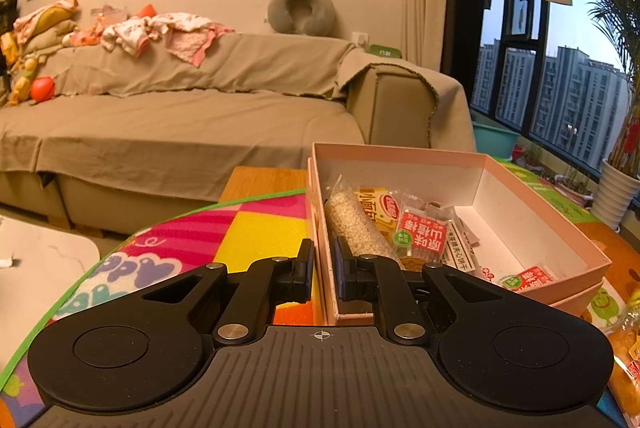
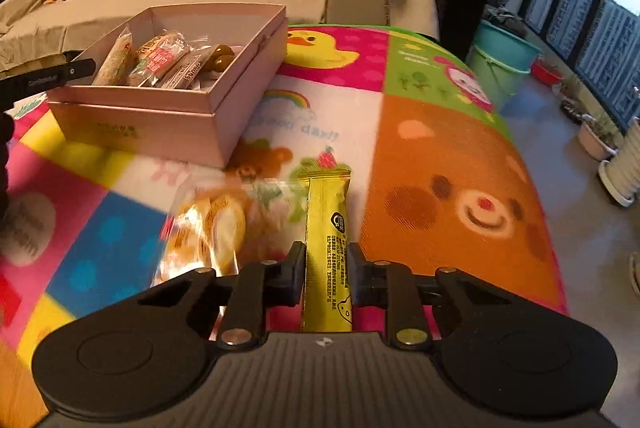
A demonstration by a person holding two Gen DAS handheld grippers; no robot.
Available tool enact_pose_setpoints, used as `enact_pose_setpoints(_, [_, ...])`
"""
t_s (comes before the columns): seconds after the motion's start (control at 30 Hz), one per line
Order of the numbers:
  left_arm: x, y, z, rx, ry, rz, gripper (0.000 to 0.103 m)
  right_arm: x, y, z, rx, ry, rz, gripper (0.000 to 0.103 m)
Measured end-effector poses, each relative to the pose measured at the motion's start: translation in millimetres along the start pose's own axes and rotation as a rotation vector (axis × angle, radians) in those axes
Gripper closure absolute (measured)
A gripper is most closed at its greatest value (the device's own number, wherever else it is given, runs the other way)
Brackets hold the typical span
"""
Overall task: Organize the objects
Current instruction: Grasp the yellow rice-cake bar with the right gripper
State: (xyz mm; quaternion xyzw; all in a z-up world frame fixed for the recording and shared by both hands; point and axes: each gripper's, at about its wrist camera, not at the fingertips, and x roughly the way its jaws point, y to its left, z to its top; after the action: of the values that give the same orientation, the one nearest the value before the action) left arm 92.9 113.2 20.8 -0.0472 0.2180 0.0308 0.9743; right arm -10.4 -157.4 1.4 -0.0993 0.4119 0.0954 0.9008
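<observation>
Left gripper (image 1: 322,268) clamped on near wall of pink cardboard box (image 1: 520,168), steadying it. Right gripper (image 2: 326,268) closed on long yellow foil snack stick (image 2: 327,228) lying on colourful patchwork mat (image 2: 440,148), probably bound for box; view blurred.

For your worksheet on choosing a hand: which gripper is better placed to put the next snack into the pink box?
Right: the right gripper is shut on the yellow sachet, while the left gripper clamps the pink box wall.
</observation>
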Motion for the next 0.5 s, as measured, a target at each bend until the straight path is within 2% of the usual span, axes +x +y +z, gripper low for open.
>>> enact_pose_setpoints(0.2, [0.2,0.0,-0.1,-0.002,0.001,-0.002,0.09,-68.4,4.3,3.5,-0.007,-0.11,-0.018,0.082])
enact_pose_setpoints(0.4, [0.2,0.0,-0.1,-0.002,0.001,-0.002,0.09,-131.8,27.0,39.7,-0.05,-0.281,0.055,0.082])
enact_pose_setpoints(0.5, [0.2,0.1,-0.1,-0.002,0.001,-0.002,0.09,-148.9,41.3,61.6,-0.075,-0.345,0.116,0.082])
